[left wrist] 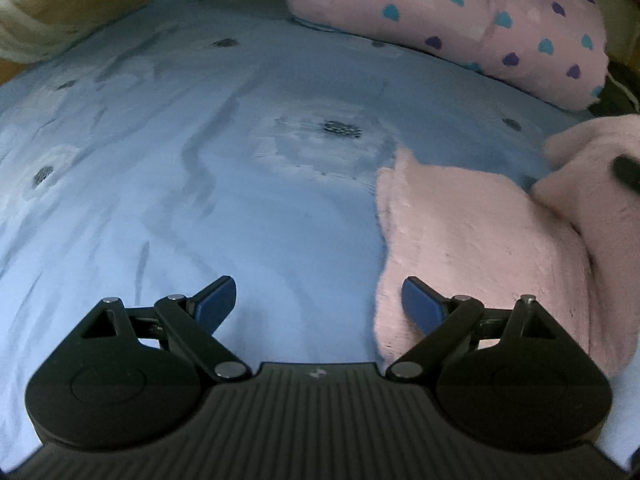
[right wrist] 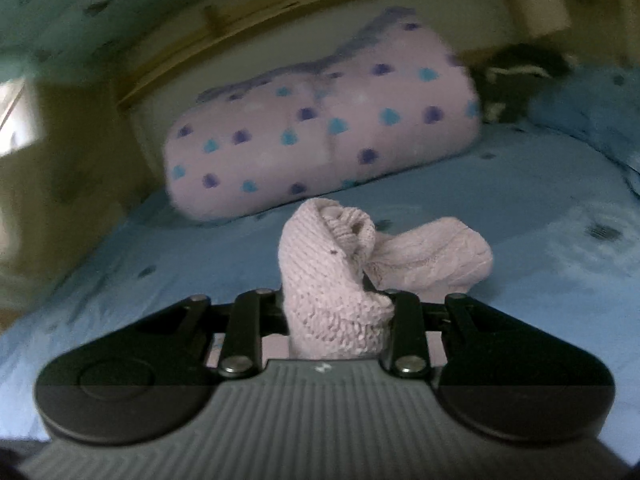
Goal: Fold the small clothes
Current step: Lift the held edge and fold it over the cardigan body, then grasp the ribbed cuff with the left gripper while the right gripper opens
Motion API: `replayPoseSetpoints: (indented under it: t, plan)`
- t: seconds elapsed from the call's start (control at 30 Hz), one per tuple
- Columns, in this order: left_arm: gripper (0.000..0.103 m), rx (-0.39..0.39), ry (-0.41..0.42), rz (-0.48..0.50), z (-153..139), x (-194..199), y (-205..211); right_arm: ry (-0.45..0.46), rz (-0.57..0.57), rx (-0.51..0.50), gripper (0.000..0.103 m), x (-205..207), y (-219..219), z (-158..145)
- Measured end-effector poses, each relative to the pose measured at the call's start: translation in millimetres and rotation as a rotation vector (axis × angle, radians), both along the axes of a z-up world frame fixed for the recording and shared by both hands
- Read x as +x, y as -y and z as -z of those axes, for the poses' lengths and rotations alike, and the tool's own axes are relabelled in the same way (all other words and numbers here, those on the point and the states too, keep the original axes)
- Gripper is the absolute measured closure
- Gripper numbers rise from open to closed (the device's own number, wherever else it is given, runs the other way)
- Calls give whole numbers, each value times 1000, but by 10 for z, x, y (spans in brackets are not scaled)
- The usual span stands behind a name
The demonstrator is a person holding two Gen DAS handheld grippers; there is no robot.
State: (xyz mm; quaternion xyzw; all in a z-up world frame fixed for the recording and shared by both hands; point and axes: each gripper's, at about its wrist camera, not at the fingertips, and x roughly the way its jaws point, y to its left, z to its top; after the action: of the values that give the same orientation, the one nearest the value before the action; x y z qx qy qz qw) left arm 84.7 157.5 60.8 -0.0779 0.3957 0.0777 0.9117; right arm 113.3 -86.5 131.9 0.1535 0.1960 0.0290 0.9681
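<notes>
The left gripper (left wrist: 318, 304) is matte black: a ribbed plate in the middle bearing a small pale mark, a rounded housing with a faint ring on either side, and flat link bars pinned with silver rivets. Its fingers end in dark blue pads (left wrist: 216, 300), wedge-shaped, and a triangular cut-out shows in each outer arm. The right gripper (right wrist: 338, 312) has the same build, with a greyer ribbed plate, black lobes and bright round rivet heads.
</notes>
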Motion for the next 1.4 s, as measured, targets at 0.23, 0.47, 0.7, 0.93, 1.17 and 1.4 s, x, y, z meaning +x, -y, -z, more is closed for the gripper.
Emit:
replayPoseSetpoints:
  t: [0.23, 0.47, 0.7, 0.93, 1.17, 1.4]
  plan:
    - [10, -35, -4, -29, -8, -40, -192, -88, -211, -233, 71, 139, -699, 365]
    - [10, -60, -8, -64, -5, -52, -326, -72, -245, -349, 71, 81, -864, 488]
    - [11, -65, -9, -102, -6, -47, -380, 82, -435, -487, 71, -146, -1284, 286]
    - [11, -115, 58, -108, -103, -72, -436, 63, -537, -467, 65, -341, -1309, 545]
    - [11, -135, 164, -18, -284, -138, -204, 41, -586, -294, 53, -551, -1028, 364]
    - [11, -117, 233, 108, -329, -183, 178, 33, -519, -169, 53, -709, -553, 215]
